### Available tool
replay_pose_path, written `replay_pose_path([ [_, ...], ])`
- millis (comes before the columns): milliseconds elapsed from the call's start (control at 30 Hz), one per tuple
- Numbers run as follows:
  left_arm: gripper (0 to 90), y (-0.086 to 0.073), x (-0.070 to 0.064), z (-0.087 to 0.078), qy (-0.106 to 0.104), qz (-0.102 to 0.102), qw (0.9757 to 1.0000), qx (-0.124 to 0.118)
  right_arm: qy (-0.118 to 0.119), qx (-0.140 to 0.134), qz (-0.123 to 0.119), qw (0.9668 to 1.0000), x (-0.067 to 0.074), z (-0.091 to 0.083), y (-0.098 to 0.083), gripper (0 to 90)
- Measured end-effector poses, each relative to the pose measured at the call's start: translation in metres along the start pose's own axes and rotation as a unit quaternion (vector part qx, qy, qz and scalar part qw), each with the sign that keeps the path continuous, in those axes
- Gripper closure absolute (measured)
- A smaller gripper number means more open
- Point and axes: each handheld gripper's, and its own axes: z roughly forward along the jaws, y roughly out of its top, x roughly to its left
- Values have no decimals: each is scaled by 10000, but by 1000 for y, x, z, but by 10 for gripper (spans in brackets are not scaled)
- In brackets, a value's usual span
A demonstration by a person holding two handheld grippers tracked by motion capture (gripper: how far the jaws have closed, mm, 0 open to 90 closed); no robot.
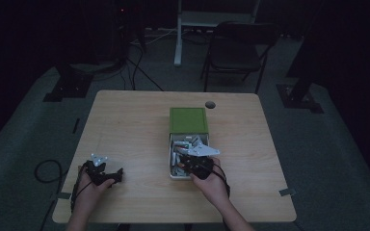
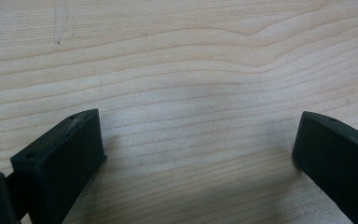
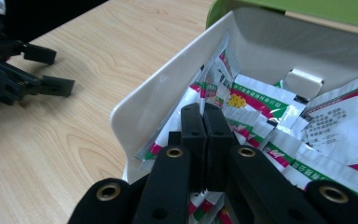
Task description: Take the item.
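- Sachets (image 3: 256, 100): white foil packets with green and red print, heaped loose in the open white drawer (image 3: 168, 88) of a small box; the drawer is pulled toward the person and lies just right of the table's middle.
- Right gripper (image 3: 204, 109): dipped into the near end of the drawer, jaws pressed together over the heap. A packet edge appears to run up between the pads, but whether it is truly pinched cannot be told. In the high view the same tool (image 1: 196, 162) sits over the drawer's near half.
- Step in hand, as judged: picking one sachet out of the drawer. The next move calls for a straight lift clear of the rim, checking that one packet alone comes up.
- Obstacles: the drawer's left wall stands close beside the jaws, and the packets overlap, so neighbours may be dragged along.
- Left gripper (image 1: 107, 174): resting low at the table's near-left, well apart from the drawer, jaws spread wide over bare wood with nothing between them; the fingers (image 2: 63, 161) frame only grain.
- Table (image 1: 125, 130): pale wood, a round cable hole (image 1: 210, 104) at its far edge.
- Green box (image 1: 188, 120): the drawer's housing, just beyond the heap.
- Farthest: a dark folding chair (image 1: 238, 48) and a white stand (image 1: 207, 21) on the grey floor.
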Motion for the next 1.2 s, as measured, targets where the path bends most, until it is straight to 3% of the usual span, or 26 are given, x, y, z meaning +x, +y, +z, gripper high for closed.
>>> replay_pose_path([
  [600, 23, 0, 0, 0, -1, -1, 10000, 2, 146, -548, 126, 9983, -6, -34, 17, 900],
  [1000, 23, 0, 0, 0, -4, 1, 10000, 9, 76, -844, 247, 9961, -22, -64, 27, 900],
  [1200, 23, 0, 0, 0, -4, 6, 10000, 10, -107, -911, 367, 9951, -33, -76, 30, 900],
])
